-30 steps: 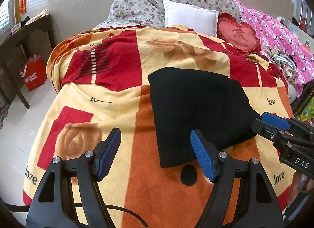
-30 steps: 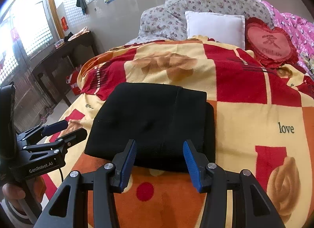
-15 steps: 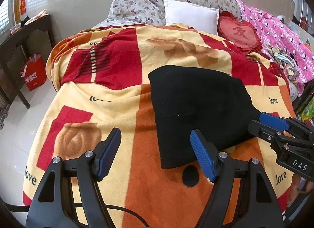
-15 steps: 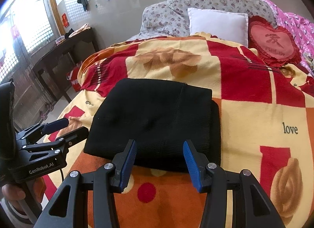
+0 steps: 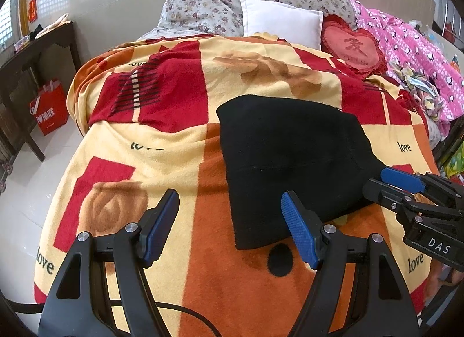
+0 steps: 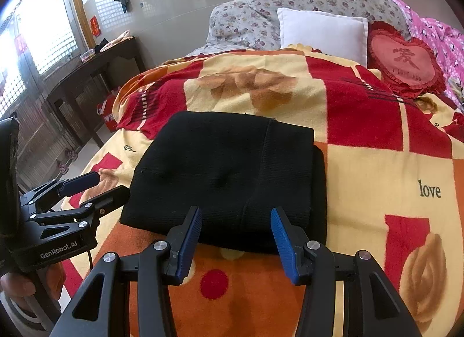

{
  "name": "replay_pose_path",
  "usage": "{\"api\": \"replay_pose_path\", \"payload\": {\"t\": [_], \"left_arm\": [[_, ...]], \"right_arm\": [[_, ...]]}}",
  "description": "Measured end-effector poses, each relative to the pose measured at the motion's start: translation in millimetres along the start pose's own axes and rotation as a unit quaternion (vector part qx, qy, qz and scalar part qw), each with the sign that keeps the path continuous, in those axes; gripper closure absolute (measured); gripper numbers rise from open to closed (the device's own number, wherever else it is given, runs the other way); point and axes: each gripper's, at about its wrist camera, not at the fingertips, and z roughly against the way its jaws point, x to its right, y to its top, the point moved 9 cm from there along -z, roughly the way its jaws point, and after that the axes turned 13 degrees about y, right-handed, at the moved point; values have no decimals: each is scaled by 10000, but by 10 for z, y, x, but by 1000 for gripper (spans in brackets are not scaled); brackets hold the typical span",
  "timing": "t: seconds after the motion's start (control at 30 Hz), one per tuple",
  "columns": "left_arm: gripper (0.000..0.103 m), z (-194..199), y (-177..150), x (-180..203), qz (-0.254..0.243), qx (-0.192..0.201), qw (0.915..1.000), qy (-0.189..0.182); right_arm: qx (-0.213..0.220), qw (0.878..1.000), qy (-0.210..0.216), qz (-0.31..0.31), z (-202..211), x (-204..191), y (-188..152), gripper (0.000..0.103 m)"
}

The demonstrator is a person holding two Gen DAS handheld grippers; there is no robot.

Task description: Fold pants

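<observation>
The black pants (image 6: 229,174) lie folded into a flat block on the patterned blanket (image 6: 377,169) of the bed, below a white pillow (image 6: 322,32). The right tool (image 6: 236,240) hangs at their near edge, jaws apart and empty. The left tool (image 5: 229,229) stands wide beside them, holding nothing.

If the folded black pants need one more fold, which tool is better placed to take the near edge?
Probably the right tool: open, straddling the pants' near edge. The left tool hangs open mostly over blanket.
</observation>
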Motion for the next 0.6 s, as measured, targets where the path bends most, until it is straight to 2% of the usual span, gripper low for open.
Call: {"api": "replay_pose_path", "payload": {"t": [0.6], "left_arm": [[30, 50, -9, 65, -1, 104, 9999, -44]], "right_arm": [[3, 10000, 25, -36, -4, 23, -34, 55]]}}
